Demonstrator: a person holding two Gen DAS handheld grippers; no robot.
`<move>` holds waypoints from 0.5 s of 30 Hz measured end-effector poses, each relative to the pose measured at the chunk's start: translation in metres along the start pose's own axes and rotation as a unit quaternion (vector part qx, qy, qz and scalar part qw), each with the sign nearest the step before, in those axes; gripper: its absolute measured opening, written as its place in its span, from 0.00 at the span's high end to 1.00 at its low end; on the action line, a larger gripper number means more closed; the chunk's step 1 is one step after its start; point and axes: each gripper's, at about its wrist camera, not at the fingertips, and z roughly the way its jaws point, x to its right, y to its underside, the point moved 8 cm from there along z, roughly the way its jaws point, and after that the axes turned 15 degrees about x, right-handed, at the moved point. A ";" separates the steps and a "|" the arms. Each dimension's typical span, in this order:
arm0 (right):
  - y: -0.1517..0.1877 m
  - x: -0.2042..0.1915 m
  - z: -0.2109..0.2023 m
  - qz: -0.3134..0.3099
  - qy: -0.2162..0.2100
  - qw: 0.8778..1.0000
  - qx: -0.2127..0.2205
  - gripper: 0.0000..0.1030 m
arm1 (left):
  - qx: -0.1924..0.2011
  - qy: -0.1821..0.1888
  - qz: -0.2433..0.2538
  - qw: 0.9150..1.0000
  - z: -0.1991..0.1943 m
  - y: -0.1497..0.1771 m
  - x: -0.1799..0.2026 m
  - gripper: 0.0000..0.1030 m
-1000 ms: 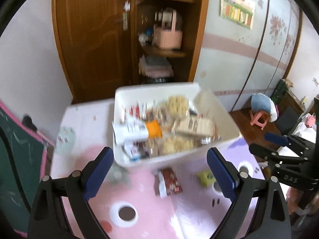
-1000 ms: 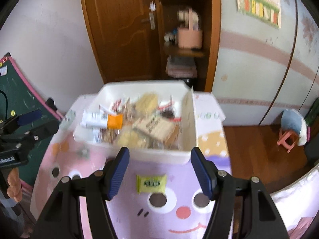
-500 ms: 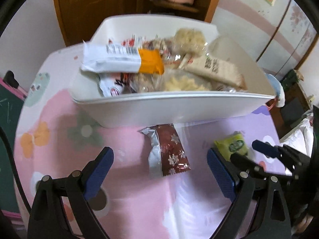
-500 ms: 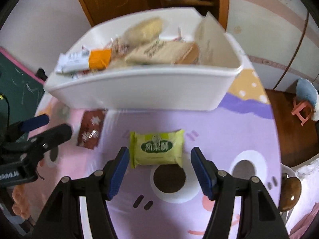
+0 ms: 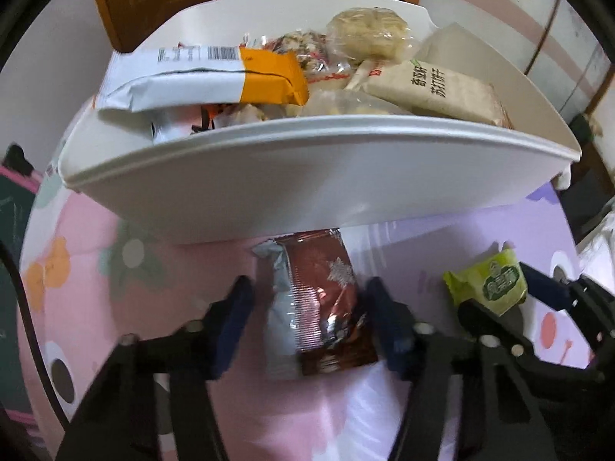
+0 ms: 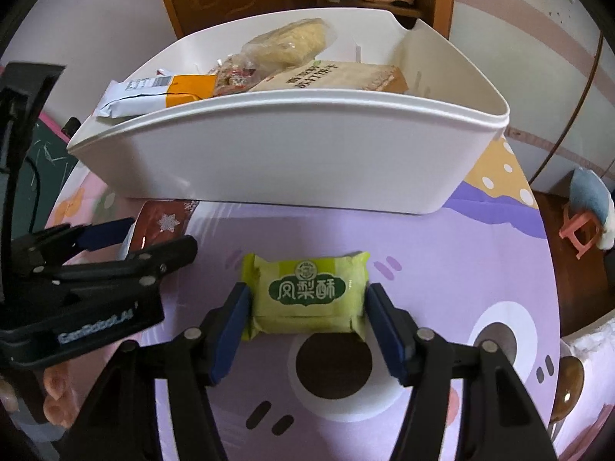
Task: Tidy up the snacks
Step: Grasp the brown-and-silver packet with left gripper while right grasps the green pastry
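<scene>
A brown-red snack packet (image 5: 319, 299) with a silver end lies on the table just in front of the white bin (image 5: 307, 176). My left gripper (image 5: 309, 288) straddles it and its jaws are closing; a small gap still shows at the left pad. A green pastry packet (image 6: 307, 296) lies flat between the fingers of my right gripper (image 6: 307, 294). Those jaws are closing too, and the pads are just at the crimped ends. The bin (image 6: 288, 153) holds several snacks, among them a white-and-orange packet (image 5: 200, 77) and a beige cracker pack (image 5: 434, 88).
The table has a pink and purple cartoon cover (image 6: 442, 238). A green chalkboard (image 6: 42, 153) leans at the left. A wooden door and shelf stand behind the bin. A pink stool (image 6: 580, 230) sits on the floor at the right. A person's fingers (image 6: 57, 392) show at the lower left.
Both grippers have sunk to the table in front of the bin. Each now has its packet between its fingers. The left jaws have narrowed a lot, the right jaws slightly.
</scene>
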 end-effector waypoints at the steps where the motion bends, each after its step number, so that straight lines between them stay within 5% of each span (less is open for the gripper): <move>1: 0.001 -0.001 -0.001 -0.006 0.001 1.000 0.002 0.45 | 0.002 0.005 0.003 1.000 -0.001 0.001 0.001 0.54; 6: 0.007 -0.007 -0.006 -0.013 -0.004 1.000 0.011 0.50 | 0.011 0.013 0.004 1.000 -0.008 0.005 0.001 0.68; 15: 0.018 -0.014 -0.024 -0.010 -0.015 1.000 0.000 0.51 | 0.023 0.041 0.015 0.999 -0.044 0.009 0.004 0.70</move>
